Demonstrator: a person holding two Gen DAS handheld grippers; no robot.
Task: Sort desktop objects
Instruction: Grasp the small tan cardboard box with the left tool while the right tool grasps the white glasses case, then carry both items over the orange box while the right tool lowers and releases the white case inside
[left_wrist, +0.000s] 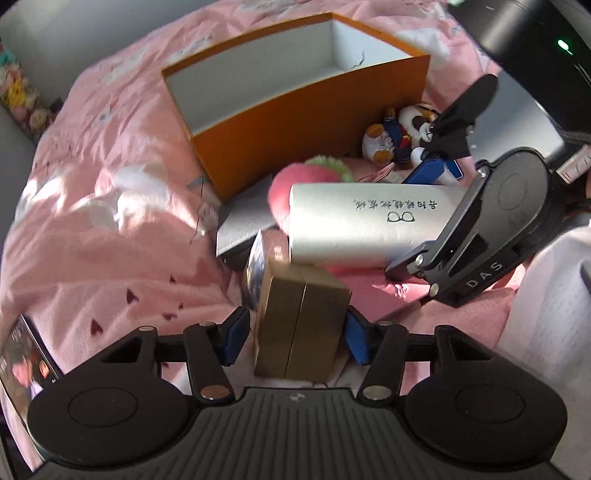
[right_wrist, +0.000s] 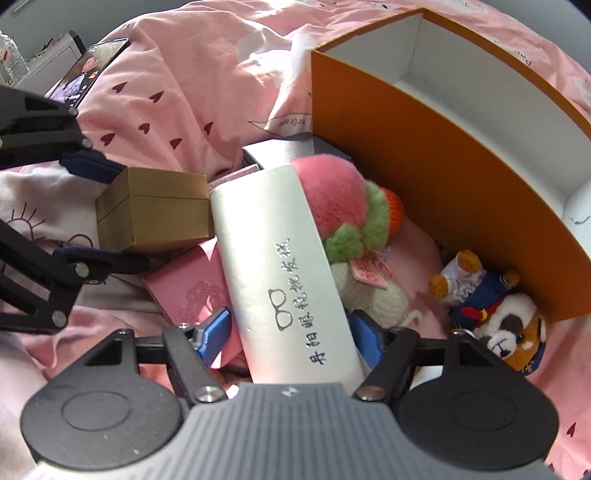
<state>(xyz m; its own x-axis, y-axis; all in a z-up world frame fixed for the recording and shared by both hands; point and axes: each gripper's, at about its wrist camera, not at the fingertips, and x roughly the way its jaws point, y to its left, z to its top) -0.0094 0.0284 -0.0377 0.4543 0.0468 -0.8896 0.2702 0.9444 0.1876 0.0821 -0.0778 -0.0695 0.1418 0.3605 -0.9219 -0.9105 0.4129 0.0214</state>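
Note:
A small gold box (left_wrist: 301, 317) stands on the pink bedding, and my left gripper (left_wrist: 295, 332) is shut on it with a blue pad against each side. From the right wrist view the same gold box (right_wrist: 155, 210) sits between the left gripper's (right_wrist: 123, 212) fingers. A silver glasses case (right_wrist: 273, 251) with black lettering lies across a pink flat box (right_wrist: 188, 284). My right gripper (right_wrist: 290, 321) is open and straddles the case, with a narrow gap at each pad. The silver case (left_wrist: 362, 225) and right gripper (left_wrist: 417, 218) also show in the left wrist view.
An open orange box (left_wrist: 306, 122) with a white inside stands behind the pile. Against its wall lie a pink and green plush (right_wrist: 332, 192) and a small panda doll (right_wrist: 506, 325). A grey box (left_wrist: 240, 225) is under the plush. A phone (left_wrist: 26, 354) lies at the left.

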